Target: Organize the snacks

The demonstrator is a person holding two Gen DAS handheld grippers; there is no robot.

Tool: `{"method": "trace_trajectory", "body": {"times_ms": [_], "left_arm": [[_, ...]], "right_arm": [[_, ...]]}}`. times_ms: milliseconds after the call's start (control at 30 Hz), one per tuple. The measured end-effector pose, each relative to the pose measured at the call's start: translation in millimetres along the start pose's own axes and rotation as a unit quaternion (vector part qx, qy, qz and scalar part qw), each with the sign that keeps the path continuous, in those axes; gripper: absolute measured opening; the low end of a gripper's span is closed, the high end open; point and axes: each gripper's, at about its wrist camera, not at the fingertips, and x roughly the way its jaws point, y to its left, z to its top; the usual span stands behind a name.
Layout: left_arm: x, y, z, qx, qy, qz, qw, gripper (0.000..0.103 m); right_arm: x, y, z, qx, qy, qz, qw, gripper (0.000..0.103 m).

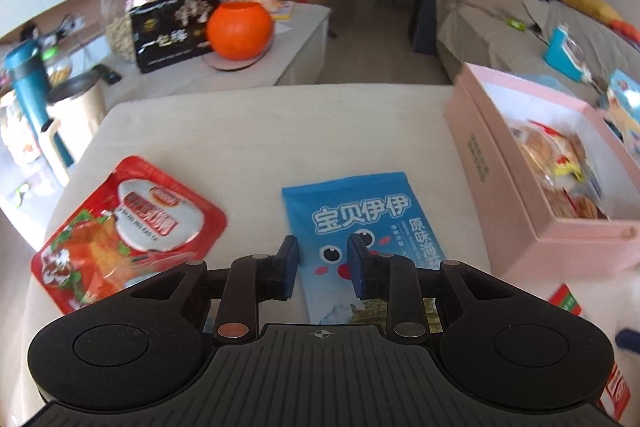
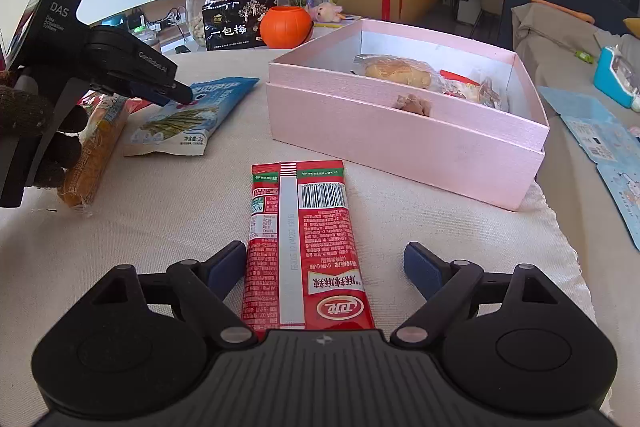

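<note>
Hovering, left side: the left gripper (image 1: 322,247) sits low over the blue seaweed pouch (image 1: 360,223), fingers parted a little with nothing pinched between them. Can't tell if the tips touch the pouch.
Right side: the right gripper (image 2: 325,259) is spread wide, straddling the near end of the long red snack stick (image 2: 298,247), which lies flat on the cloth. Not gripping it.
Step in hand: looks like lining up for pickups, both hands about to grab. The pink box (image 2: 404,131) already has a few wrapped snacks in it, so I'd guess we're midway.
Next move: drop the fingers flat to the cloth and close across the thin packets. Floppy wrappers, so probably pinch an edge.
Other snacks: a red pouch (image 1: 128,227) lies left of the blue one, and an orange-yellow packet (image 2: 94,155) sits near the left hand.
Edges: the box wall stands just beyond the red stick, table edge close on the right.
Open room: bare cloth between stick and blue pouch.
</note>
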Motion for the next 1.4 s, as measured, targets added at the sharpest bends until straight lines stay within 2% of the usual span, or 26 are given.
{"method": "trace_trajectory", "body": {"times_ms": [100, 233, 367, 500, 567, 667, 733, 800, 867, 1067, 1100, 1133, 1200, 1300, 1333, 1400], "left_arm": [[-8, -26, -11, 0.065, -0.003, -0.005, 0.9979, 0.029], [-17, -36, -19, 0.084, 0.003, -0.017, 0.9963, 0.029], [-24, -36, -20, 0.078, 0.004, -0.022, 0.9967, 0.029], [-34, -39, -11, 0.032, -0.018, -0.065, 0.9972, 0.029], [-33, -55, -8, 0.045, -0.017, -0.068, 0.9965, 0.029], [-22, -85, -11, 0.106, -0.007, -0.050, 0.9931, 0.031], [-12, -98, -19, 0.155, 0.003, -0.024, 0.9877, 0.036], [-11, -101, -27, 0.191, -0.008, 0.009, 0.9815, 0.037], [-12, -93, -34, 0.205, -0.009, 0.036, 0.9781, 0.037], [-24, -64, -39, 0.165, -0.006, -0.013, 0.9862, 0.043], [-24, -62, -37, 0.149, -0.003, -0.026, 0.9884, 0.051], [-23, -59, -35, 0.133, 0.001, -0.044, 0.9902, 0.063], [-23, -52, -29, 0.105, 0.008, -0.085, 0.9908, 0.071], [-34, -29, -20, 0.043, -0.006, -0.137, 0.9896, 0.068], [-40, -18, -15, 0.025, -0.025, -0.135, 0.9902, 0.068], [-50, 7, -4, 0.002, -0.067, -0.099, 0.9928, 0.067]], "right_arm": [[0, 0, 0, 0.000, 0.000, 0.000, 1.000, 0.086], [0, 0, 0, 0.000, 0.000, 0.000, 1.000, 0.087], [0, 0, 0, 0.000, 0.000, 0.000, 1.000, 0.087], [0, 0, 0, 0.000, 0.000, 0.000, 1.000, 0.087], [0, 0, 0, 0.000, 0.000, 0.000, 1.000, 0.087], [0, -1, 0, 0.000, 0.000, 0.000, 1.000, 0.087], [0, -1, 0, 0.000, 0.000, 0.000, 1.000, 0.087], [0, -1, 0, 0.000, 0.000, 0.000, 1.000, 0.087], [0, -1, 0, 0.000, 0.000, 0.000, 1.000, 0.087], [1, -1, 0, 0.001, 0.000, 0.001, 1.000, 0.088], [1, -1, 0, 0.000, 0.000, 0.000, 1.000, 0.088], [1, -1, 0, 0.000, 0.000, 0.000, 1.000, 0.088], [1, -1, 0, 0.001, 0.000, 0.000, 1.000, 0.088], [1, -1, 0, 0.001, 0.000, 0.001, 1.000, 0.088], [1, -1, 0, 0.001, 0.000, 0.001, 1.000, 0.088], [1, -1, -1, 0.001, 0.000, 0.001, 1.000, 0.088]]}}
